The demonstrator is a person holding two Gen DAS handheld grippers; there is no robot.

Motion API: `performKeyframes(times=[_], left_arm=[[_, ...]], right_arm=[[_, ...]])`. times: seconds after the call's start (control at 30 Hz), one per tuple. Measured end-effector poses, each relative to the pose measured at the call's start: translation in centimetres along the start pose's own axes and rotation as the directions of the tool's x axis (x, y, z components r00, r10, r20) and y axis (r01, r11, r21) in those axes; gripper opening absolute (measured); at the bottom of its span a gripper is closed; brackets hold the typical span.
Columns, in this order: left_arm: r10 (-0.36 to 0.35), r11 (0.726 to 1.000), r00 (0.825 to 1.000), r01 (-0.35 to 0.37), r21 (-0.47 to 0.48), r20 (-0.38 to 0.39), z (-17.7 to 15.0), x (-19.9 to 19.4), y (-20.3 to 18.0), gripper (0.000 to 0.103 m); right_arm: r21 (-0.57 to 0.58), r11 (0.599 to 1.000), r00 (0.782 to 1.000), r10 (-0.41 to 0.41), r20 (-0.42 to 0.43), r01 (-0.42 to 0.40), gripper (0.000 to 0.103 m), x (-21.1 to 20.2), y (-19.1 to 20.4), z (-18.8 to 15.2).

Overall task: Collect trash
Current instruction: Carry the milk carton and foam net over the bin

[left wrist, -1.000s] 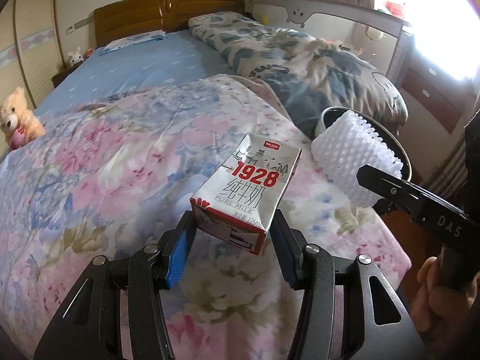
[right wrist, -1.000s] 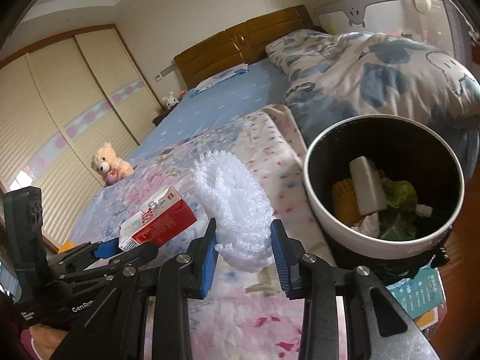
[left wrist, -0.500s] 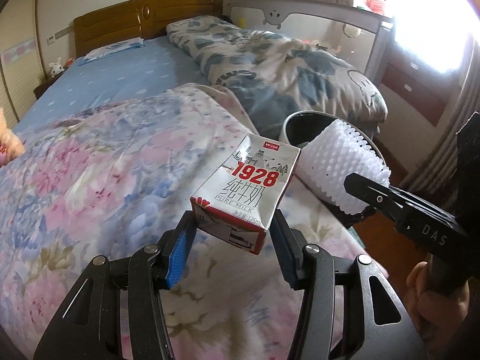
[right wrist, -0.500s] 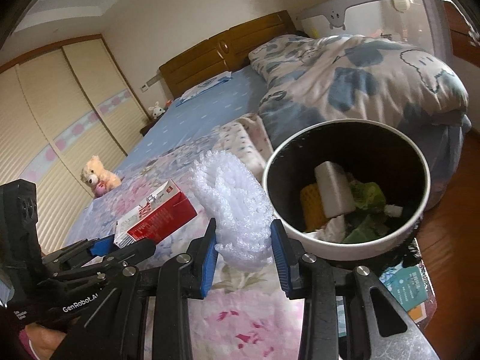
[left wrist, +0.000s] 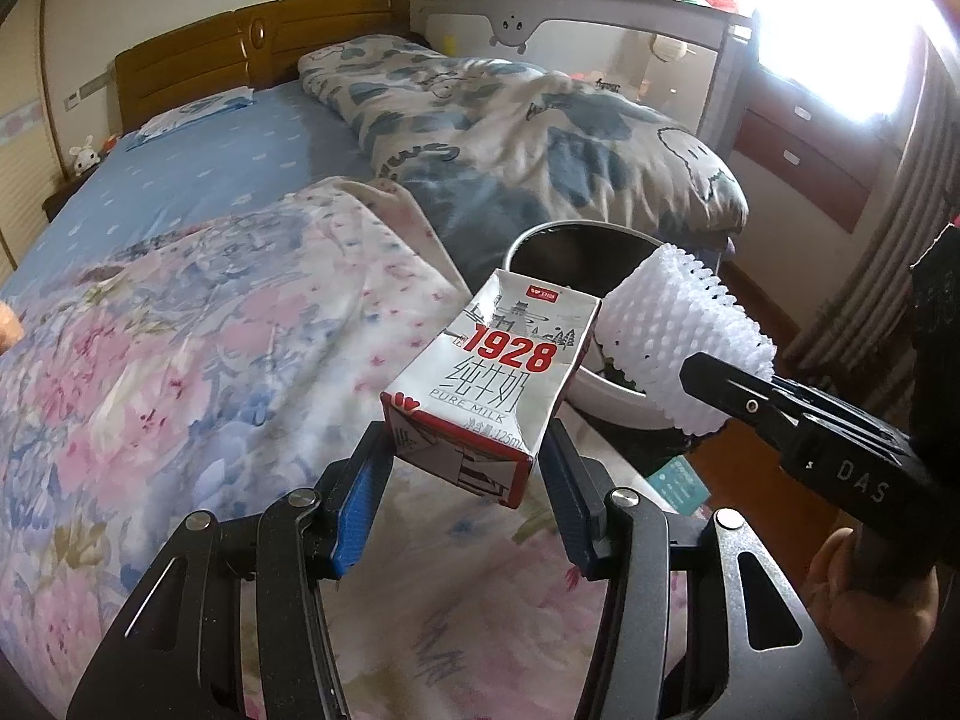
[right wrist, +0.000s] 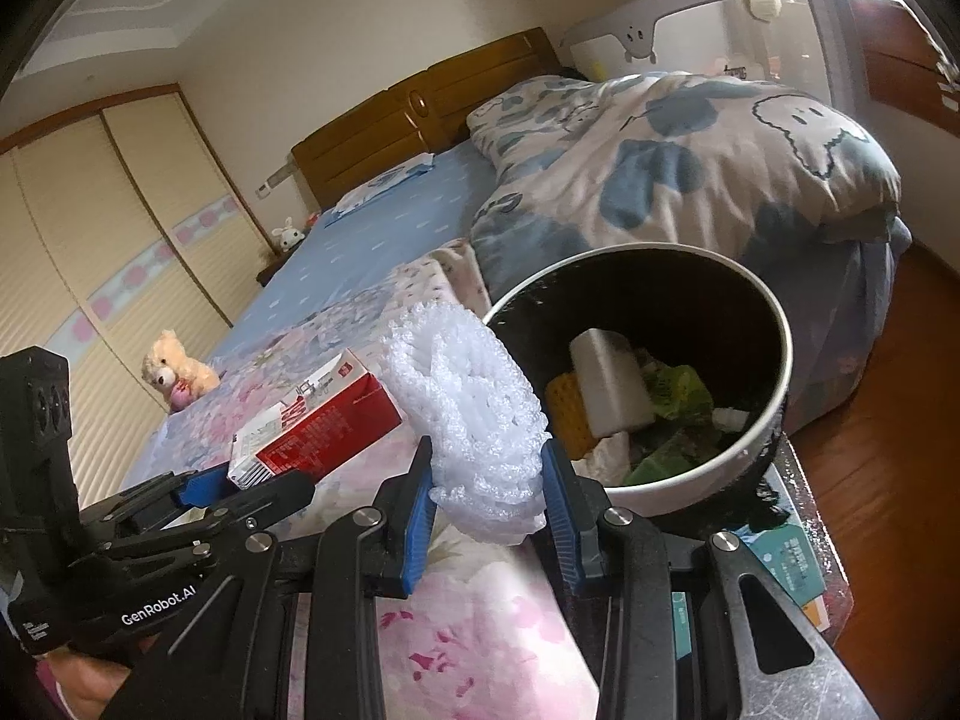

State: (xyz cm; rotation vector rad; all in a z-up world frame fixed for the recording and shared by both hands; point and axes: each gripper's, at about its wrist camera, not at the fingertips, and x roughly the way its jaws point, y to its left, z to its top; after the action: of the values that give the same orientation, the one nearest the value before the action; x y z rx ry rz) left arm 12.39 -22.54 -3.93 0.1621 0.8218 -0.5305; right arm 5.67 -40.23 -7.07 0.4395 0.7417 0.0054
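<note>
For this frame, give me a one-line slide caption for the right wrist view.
Right hand-held gripper carries white foam netting toward the part-filled bin; left hand-held gripper brings a milk carton.

My left gripper point(left wrist: 465, 483) clamps a tilted milk carton point(left wrist: 492, 381); my right gripper point(right wrist: 489, 495) pinches white foam netting point(right wrist: 474, 414) near the bin point(right wrist: 774, 420).

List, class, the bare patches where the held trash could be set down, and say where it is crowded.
Free: the floral quilt between the teddy bear and the bin; the blue sheet between headboard and floral quilt. Crowded: the bin's bottom holds trash, and the milk carton in the left gripper and foam net in the right gripper hang close before its rim.
</note>
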Motion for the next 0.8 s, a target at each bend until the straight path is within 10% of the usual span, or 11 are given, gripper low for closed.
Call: performKeyframes(times=[0.8], left_arm=[[-0.023,0.998,1.000,0.024,0.054,-0.013,2.5,2.5,-3.1,0.050]], right_arm=[[0.049,0.997,0.998,-0.061,0.016,0.060,0.034,-0.9,-3.9,1.6]])
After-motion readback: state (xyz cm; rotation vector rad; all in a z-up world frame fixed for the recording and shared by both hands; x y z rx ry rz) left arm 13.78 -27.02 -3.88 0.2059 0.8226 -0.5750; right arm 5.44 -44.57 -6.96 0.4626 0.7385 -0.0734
